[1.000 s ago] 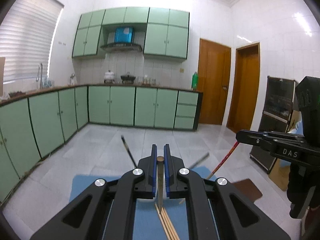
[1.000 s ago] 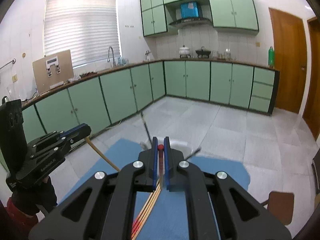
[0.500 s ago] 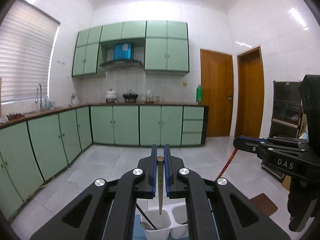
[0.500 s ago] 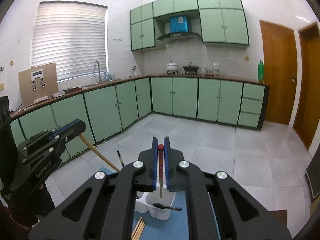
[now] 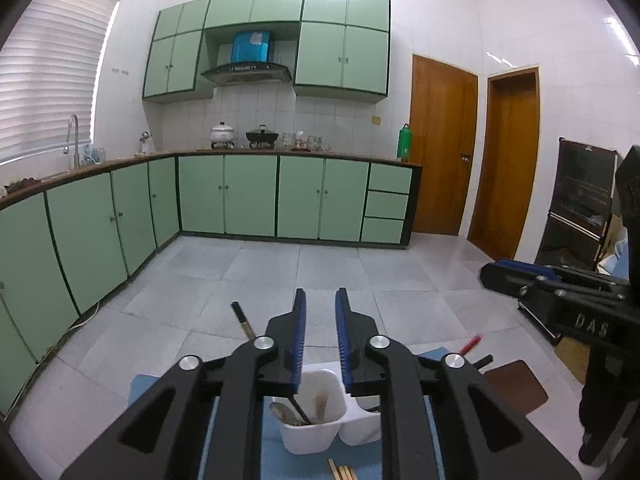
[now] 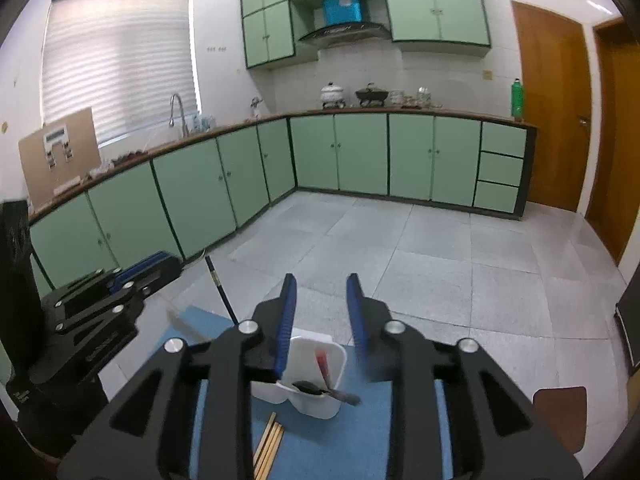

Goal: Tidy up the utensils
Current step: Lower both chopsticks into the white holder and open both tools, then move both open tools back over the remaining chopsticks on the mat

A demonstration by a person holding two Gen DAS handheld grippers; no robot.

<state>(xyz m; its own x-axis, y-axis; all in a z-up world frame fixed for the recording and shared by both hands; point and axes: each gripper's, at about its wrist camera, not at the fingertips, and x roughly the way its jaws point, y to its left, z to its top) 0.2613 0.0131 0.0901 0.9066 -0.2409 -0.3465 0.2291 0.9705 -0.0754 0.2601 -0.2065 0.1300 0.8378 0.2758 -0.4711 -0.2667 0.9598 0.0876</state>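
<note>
A white two-cup utensil holder (image 5: 320, 432) stands on a blue mat (image 5: 280, 460); it also shows in the right wrist view (image 6: 320, 360). My left gripper (image 5: 320, 344) is open above the left cup, where a wooden chopstick (image 5: 320, 402), a spoon and a black-handled utensil (image 5: 244, 320) stand. My right gripper (image 6: 320, 320) is open above the right cup, where a red chopstick (image 6: 323, 364) and a black spoon (image 6: 316, 388) rest. Loose wooden chopsticks (image 6: 268, 448) lie on the mat in front of the holder.
The mat lies on a table high above a grey tiled kitchen floor (image 6: 440, 260). Green cabinets (image 5: 248, 196) line the back and left walls. A brown coaster (image 5: 516, 388) sits to the right of the mat.
Both grippers opened and let go of their chopsticks. The wooden one dropped into the left cup, the red one into the right cup. Both grippers tilted downward slightly.
</note>
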